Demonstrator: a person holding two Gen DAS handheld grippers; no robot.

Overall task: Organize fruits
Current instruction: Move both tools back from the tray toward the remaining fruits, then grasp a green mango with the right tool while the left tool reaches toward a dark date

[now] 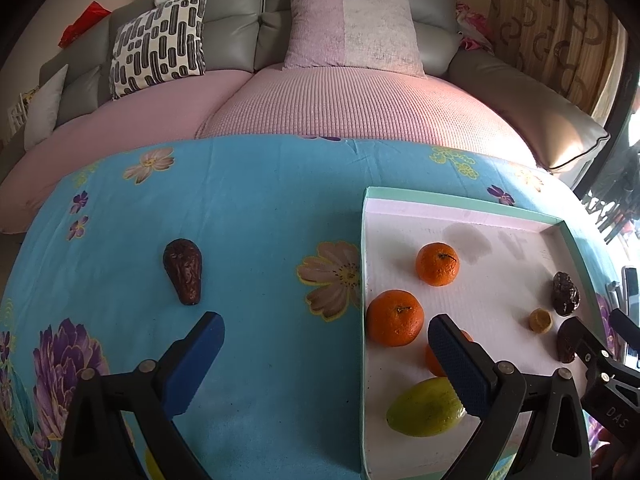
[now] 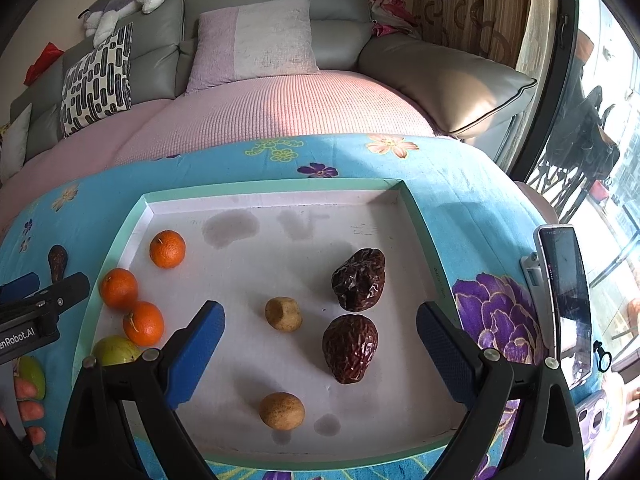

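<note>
My right gripper (image 2: 320, 328) hangs with jaws wide over the tray (image 2: 416, 216), a dried date (image 2: 350, 348) between them. My left gripper (image 1: 326, 356) straddles the tray's left rim just as wide, empty; another date (image 1: 182, 276) lies on the floral cloth (image 1: 256, 208) far-left of it. Its body reads "enRobot.AI"; the right one's "DAS".

Oranges (image 2: 138, 294), dates (image 2: 354, 312), green fruit (image 2: 116, 350) in tray (image 2: 276, 194); one date (image 1: 182, 276) on cloth.

Glossy wrinkled date (image 2: 351, 347), matt white tray (image 2: 248, 280)
</note>
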